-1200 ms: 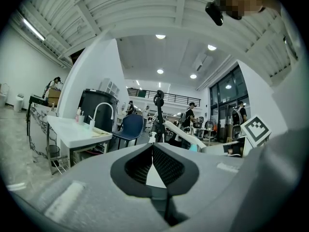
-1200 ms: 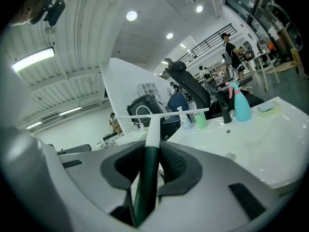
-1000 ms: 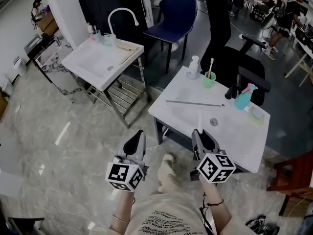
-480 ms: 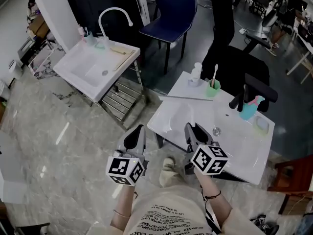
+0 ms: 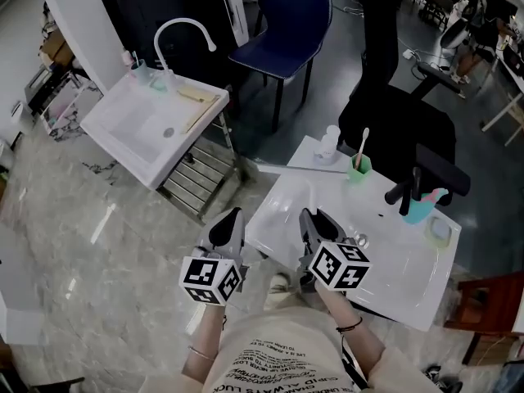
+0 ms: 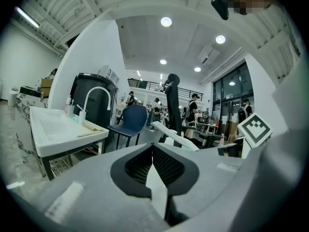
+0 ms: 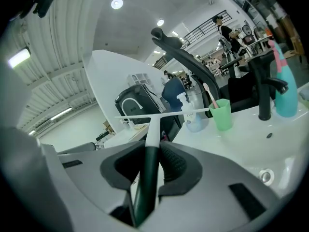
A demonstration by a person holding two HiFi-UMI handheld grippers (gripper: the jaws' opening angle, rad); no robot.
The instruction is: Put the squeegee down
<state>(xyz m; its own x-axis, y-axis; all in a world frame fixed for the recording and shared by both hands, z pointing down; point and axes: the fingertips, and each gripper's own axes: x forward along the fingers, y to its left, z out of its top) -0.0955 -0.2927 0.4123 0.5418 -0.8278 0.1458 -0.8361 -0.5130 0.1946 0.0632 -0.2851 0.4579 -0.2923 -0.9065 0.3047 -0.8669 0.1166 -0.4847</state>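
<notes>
My right gripper [image 5: 309, 215] [image 7: 153, 146] is shut on the squeegee's dark green handle [image 7: 146, 178]. The white neck and long thin blade [image 7: 159, 114] stick out ahead of the jaws. In the head view the blade [image 5: 286, 169] hangs level over the near left corner of the white sink top [image 5: 393, 277]. My left gripper [image 5: 231, 215] [image 6: 152, 146] hovers beside it, left of the sink's edge and over the floor; its pads meet at the tips with nothing between them.
On the sink top stand a soap bottle [image 5: 330, 144], a green cup with a toothbrush [image 5: 358, 166], a black faucet [image 5: 405, 191] and a teal spray bottle [image 5: 422, 205]. A second white sink [image 5: 139, 129] stands to the left, a blue chair [image 5: 286, 23] behind, a black office chair [image 5: 401, 129] beyond.
Both grippers have moved forward toward the white sink, the right one now over its near left corner. The squeegee stays gripped in the right gripper.
</notes>
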